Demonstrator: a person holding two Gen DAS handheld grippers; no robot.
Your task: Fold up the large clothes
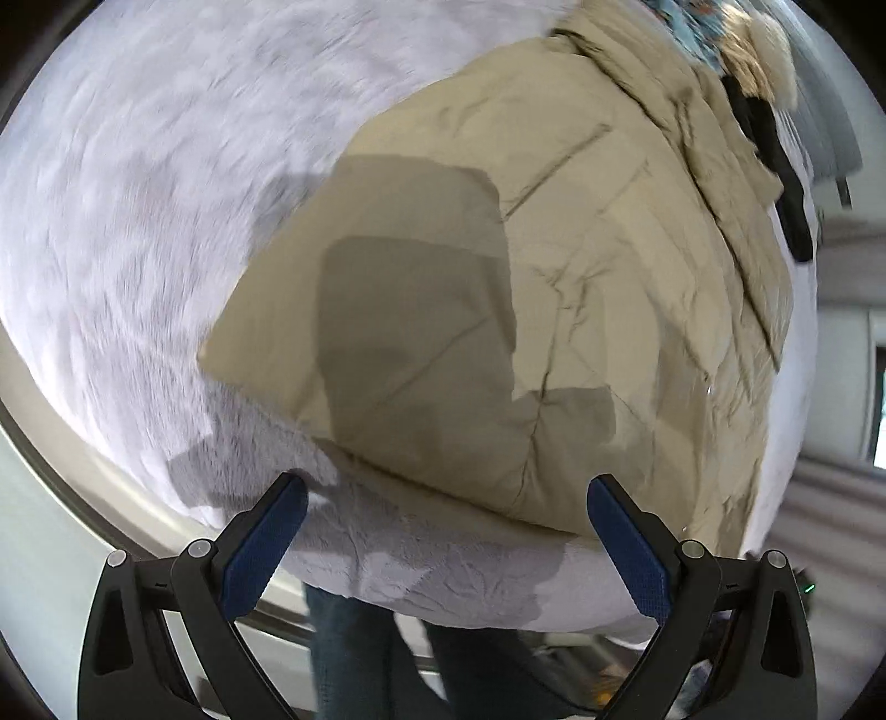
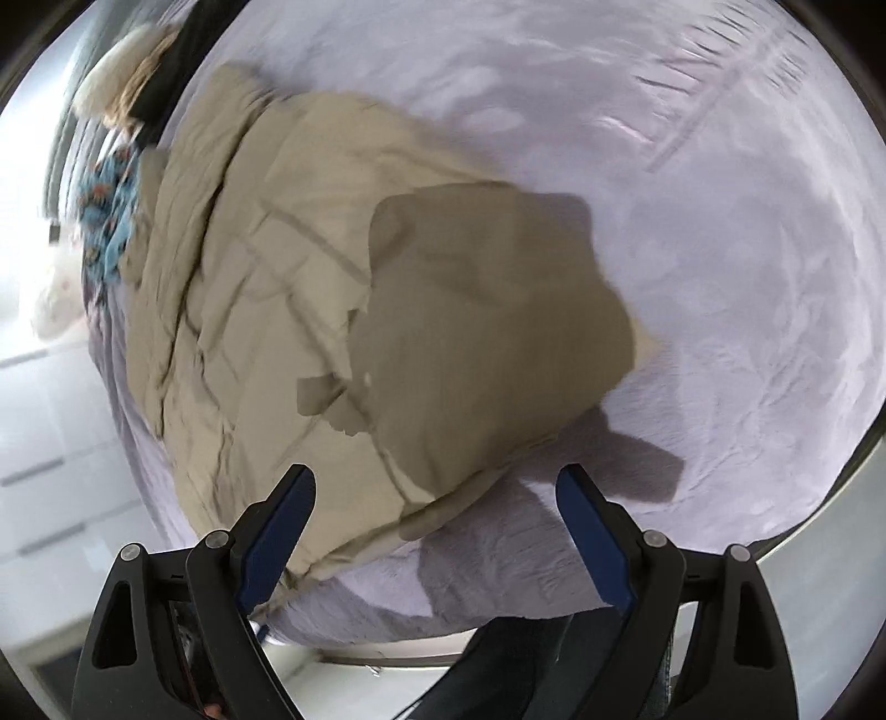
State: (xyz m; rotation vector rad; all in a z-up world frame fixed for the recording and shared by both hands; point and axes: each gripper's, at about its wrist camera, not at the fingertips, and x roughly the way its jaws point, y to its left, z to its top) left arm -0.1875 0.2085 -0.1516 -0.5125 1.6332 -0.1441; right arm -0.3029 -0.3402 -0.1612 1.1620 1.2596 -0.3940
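A large beige quilted coat (image 1: 554, 277) lies spread on a pale lilac fleece blanket (image 1: 138, 194). In the left wrist view my left gripper (image 1: 448, 487) hovers open above the coat's near hem, nothing between its blue pads (image 1: 266, 548). The right wrist view shows the same coat (image 2: 266, 266) from the other side. My right gripper (image 2: 437, 482) is open over the coat's near edge, with nothing held. Both grippers cast dark shadows on the cloth. A fur-trimmed hood (image 1: 769, 50) lies at the coat's far end.
A blue patterned cloth (image 2: 108, 210) and a dark item (image 1: 786, 183) lie beyond the hood. The blanket's near edge (image 1: 443, 603) hangs over the bed's rim, and a person's dark trousers (image 1: 354, 653) stand just below it. White furniture (image 2: 50, 432) is at the left.
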